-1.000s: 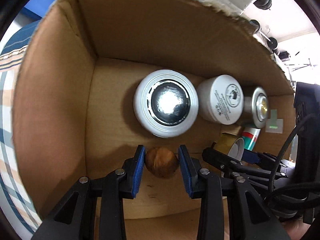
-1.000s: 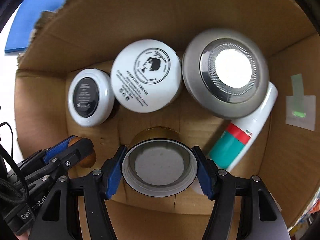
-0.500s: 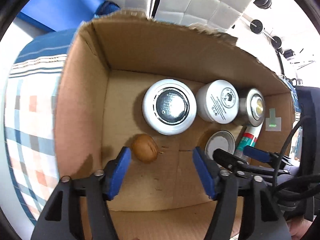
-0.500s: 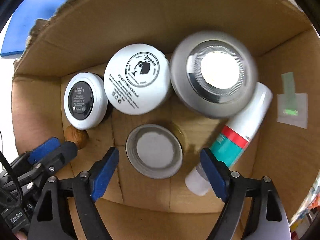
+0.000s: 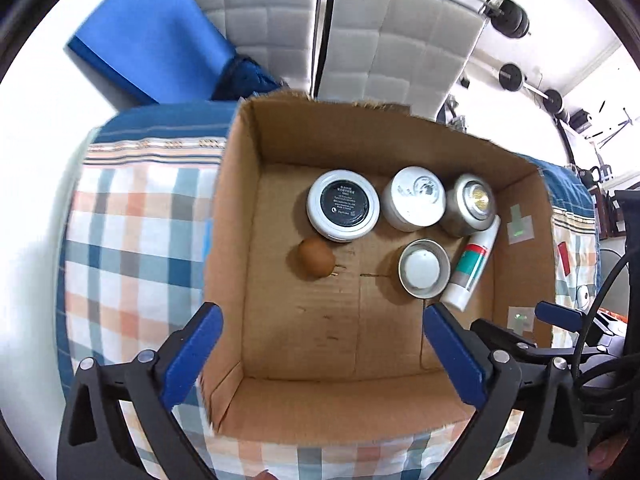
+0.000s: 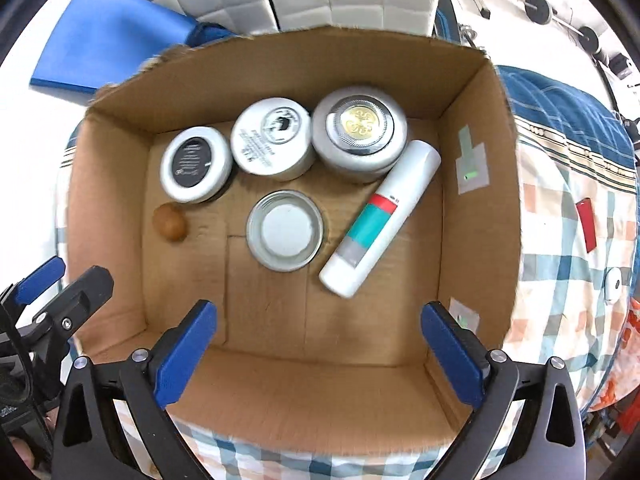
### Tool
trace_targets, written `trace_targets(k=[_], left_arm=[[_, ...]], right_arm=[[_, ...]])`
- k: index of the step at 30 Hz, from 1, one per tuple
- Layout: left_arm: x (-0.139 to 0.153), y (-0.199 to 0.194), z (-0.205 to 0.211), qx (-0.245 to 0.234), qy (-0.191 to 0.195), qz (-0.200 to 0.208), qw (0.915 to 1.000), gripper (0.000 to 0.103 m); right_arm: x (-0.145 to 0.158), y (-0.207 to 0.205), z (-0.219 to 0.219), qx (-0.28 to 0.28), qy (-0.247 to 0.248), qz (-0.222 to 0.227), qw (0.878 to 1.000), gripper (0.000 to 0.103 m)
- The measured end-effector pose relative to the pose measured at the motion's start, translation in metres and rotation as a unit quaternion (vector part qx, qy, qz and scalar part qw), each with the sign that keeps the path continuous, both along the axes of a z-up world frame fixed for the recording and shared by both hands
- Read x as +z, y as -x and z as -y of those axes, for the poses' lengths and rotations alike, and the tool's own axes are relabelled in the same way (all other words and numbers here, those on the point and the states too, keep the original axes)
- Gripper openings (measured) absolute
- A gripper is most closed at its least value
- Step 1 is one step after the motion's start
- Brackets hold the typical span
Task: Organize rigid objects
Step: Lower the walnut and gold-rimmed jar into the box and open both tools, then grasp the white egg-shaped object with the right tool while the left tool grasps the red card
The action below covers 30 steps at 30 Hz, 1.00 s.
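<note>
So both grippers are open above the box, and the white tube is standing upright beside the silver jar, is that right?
Not quite. The white tube is lying on its side on the floor of the cardboard box, slanting away from the silver jar, as the right wrist view shows. The left gripper and right gripper are indeed open above the box.

A: Left gripper (image 5: 320, 350) status?
B: Hanging with jaws spread wide, 2 blue pads (image 5: 192, 354) gripping nothing.
A: Right gripper (image 6: 318, 350)?
B: Same: jaws gaping, holding nothing. It's sitting just right of the left one, each showing at the edge of the other's camera view.
</note>
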<state>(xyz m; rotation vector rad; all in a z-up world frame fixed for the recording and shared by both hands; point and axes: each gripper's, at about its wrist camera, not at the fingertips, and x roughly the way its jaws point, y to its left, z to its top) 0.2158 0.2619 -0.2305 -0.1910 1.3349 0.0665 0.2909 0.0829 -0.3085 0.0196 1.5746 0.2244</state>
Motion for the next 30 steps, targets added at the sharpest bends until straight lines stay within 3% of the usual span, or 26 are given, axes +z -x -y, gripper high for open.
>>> trace_targets(k=[6, 12, 18, 24, 30], left_arm=[[0.030, 0.034, 0.012, -0.006, -0.038, 0.035, 0.9986, 0.103], [0.064, 0.058, 0.020, -0.001, -0.037, 0.074, 0.9966, 0.103], [0.090, 0.080, 0.033, -0.002, -0.037, 0.094, 0.9948, 0.103], [0.108, 0.089, 0.048, 0.001, -0.036, 0.108, 0.9934, 0.103], [0.114, 0.071, 0.085, -0.002, -0.026, 0.116, 0.9929, 0.103]], right_arm=[[0.038, 0.039, -0.002, 0.015, 0.014, 0.041, 0.999, 0.103], [0.096, 0.079, 0.005, 0.014, -0.001, 0.093, 0.996, 0.103], [0.133, 0.107, 0.019, 0.018, -0.007, 0.130, 0.991, 0.103], [0.155, 0.121, 0.034, 0.023, -0.026, 0.143, 0.989, 0.103], [0.156, 0.118, 0.069, 0.004, -0.064, 0.132, 0.989, 0.103]])
